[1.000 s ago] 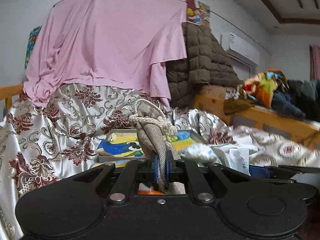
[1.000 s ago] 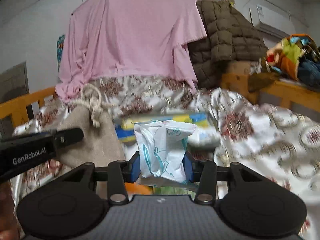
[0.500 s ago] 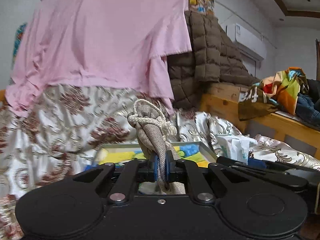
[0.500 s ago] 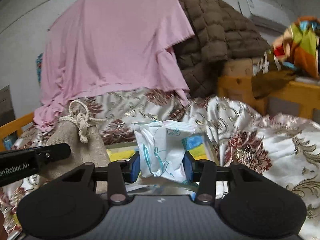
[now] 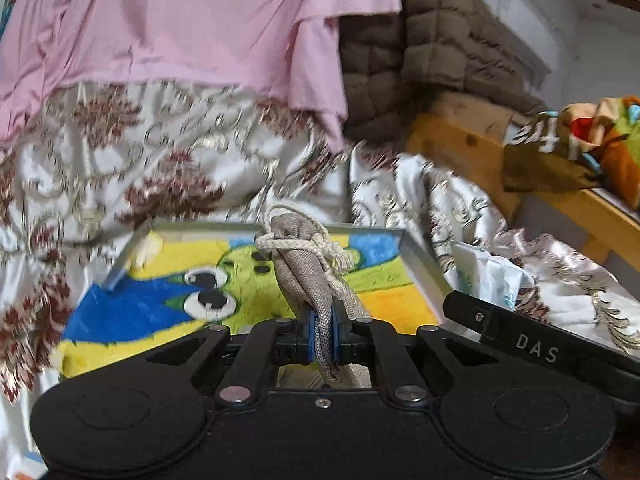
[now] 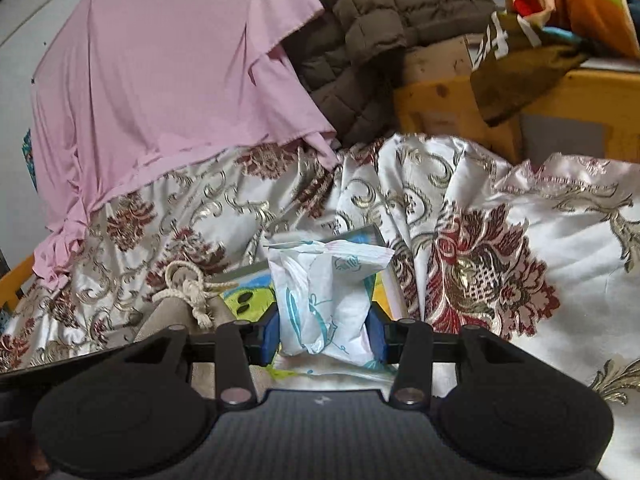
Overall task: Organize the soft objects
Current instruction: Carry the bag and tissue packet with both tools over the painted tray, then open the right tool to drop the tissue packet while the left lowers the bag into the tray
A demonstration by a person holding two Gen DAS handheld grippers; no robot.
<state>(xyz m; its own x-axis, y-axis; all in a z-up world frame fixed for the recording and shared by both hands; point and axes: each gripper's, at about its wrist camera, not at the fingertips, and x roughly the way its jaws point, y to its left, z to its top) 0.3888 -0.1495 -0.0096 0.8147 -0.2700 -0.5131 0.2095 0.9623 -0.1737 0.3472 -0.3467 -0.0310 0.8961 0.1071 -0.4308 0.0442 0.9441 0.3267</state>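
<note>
The left hand-held gripper (image 5: 323,334) is clenched on the burlap pouch (image 5: 308,264) over the picture tray (image 5: 420,256) on the bed. The right hand-held gripper (image 6: 322,334) is easing open around the white packet (image 6: 324,300) at the tray's right edge — best to lower both fully inside the rim before letting go.

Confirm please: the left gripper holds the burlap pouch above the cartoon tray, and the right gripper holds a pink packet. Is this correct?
Not quite. The packet in the right gripper is white with teal print, not pink, as the right wrist view shows; its jaws are opening with the packet between them. The rest stands: the left gripper holds the burlap pouch above the cartoon tray.
</note>
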